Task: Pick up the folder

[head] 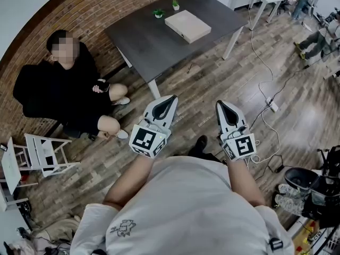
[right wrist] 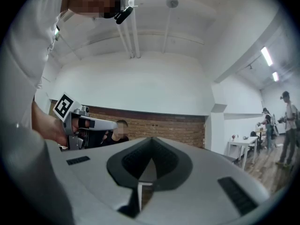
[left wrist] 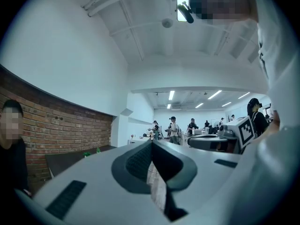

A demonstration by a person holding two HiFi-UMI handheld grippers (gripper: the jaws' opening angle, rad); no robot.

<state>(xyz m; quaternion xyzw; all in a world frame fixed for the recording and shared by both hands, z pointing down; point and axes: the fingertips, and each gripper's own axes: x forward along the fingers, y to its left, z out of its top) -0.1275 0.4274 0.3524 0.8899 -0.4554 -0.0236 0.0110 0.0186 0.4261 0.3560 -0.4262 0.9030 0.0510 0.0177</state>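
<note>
A flat beige folder lies on the dark grey table at the far middle of the head view, well ahead of both grippers. My left gripper is held level in front of my chest, shut, with nothing between its jaws. My right gripper is beside it, also level, shut and empty. In the left gripper view the closed jaws point across the room, with the right gripper showing at the right. In the right gripper view the closed jaws point at the brick wall, with the left gripper at the left.
Two small green plants stand on the table behind the folder. A person in black sits on the floor against the brick wall at the left. A white folding rack lies nearer. Cables and a power strip run over the wooden floor at the right.
</note>
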